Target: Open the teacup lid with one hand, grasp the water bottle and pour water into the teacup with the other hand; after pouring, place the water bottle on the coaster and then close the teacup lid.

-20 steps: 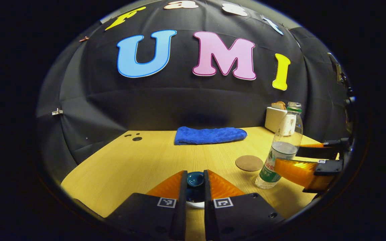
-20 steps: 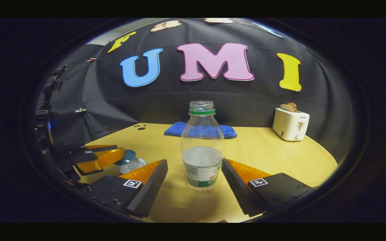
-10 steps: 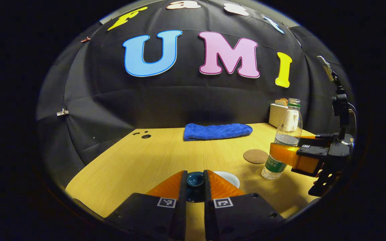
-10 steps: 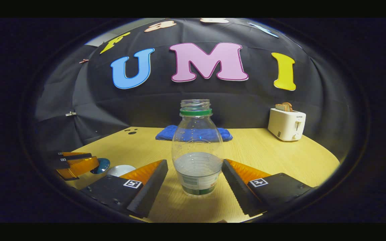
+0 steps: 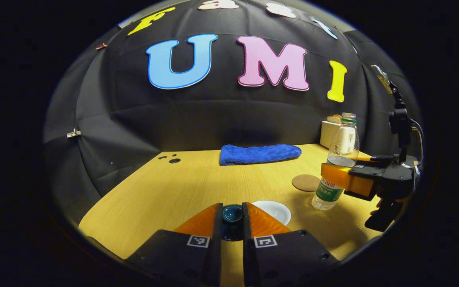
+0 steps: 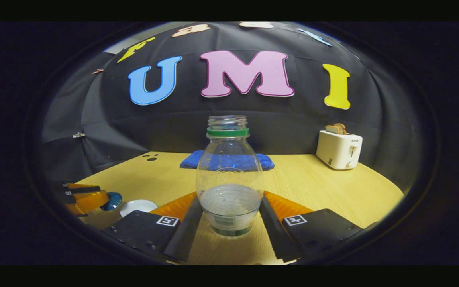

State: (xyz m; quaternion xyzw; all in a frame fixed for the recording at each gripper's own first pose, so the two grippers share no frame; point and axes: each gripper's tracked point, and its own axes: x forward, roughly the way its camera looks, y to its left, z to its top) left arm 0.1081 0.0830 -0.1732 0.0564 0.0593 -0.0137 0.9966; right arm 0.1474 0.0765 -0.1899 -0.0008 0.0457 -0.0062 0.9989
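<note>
pinching the lid (image 5: pixel 232 213), left gripper (image 5: pixel 232 223); right gripper (image 6: pixel 229 217) clamping the bottle (image 6: pixel 229 175) beside coaster (image 5: pixel 306 182).

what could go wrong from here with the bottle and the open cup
1. The water bottle has no cap, and the right gripper clamps its soft lower body; a hard squeeze or a quick tilt may slop water onto the table.
2. The teacup is low and small, so the stream may miss it.
3. The left gripper holds the lid by its round knob, close beside the cup; it could slip or get splashed.
</note>
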